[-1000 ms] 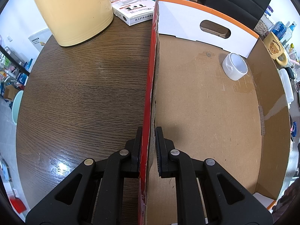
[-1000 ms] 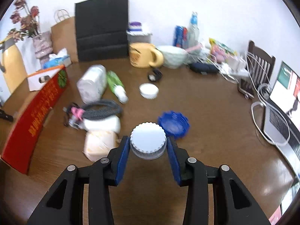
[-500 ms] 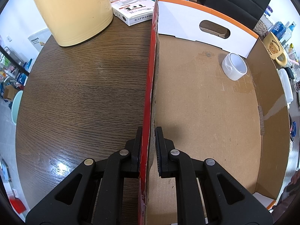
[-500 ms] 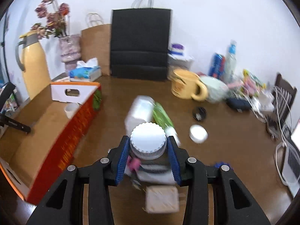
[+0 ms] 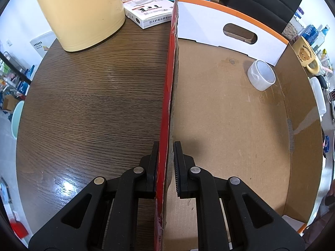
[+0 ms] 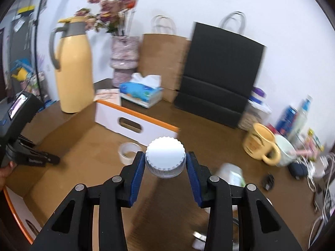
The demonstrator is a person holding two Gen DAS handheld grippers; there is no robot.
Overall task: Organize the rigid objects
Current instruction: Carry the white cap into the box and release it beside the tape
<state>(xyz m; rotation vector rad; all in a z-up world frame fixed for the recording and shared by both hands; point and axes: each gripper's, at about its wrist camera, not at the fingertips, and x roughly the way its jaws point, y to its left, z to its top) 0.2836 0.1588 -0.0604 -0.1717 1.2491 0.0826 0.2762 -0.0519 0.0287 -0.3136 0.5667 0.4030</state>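
My left gripper (image 5: 166,167) is shut on the red side wall (image 5: 168,96) of a shallow cardboard box (image 5: 226,125), one finger outside and one inside. A small white cup (image 5: 261,77) stands in the box's far right corner; it also shows in the right wrist view (image 6: 128,152). My right gripper (image 6: 165,174) is shut on a white ribbed lid (image 6: 165,156) and holds it in the air above the box (image 6: 69,150). The left gripper (image 6: 27,152) shows at the left edge of the right wrist view.
A yellow thermos jug (image 5: 79,10) and a white carton (image 5: 149,10) stand left of the box. Behind it are a tissue pack (image 6: 141,90), brown and black paper bags (image 6: 217,79), a vase. A yellow mug (image 6: 259,144), bowl, bottles and cables lie right.
My right gripper has lifted the white lid off the table and swung it left, from the pile of loose items to above the box. The left gripper has held still.
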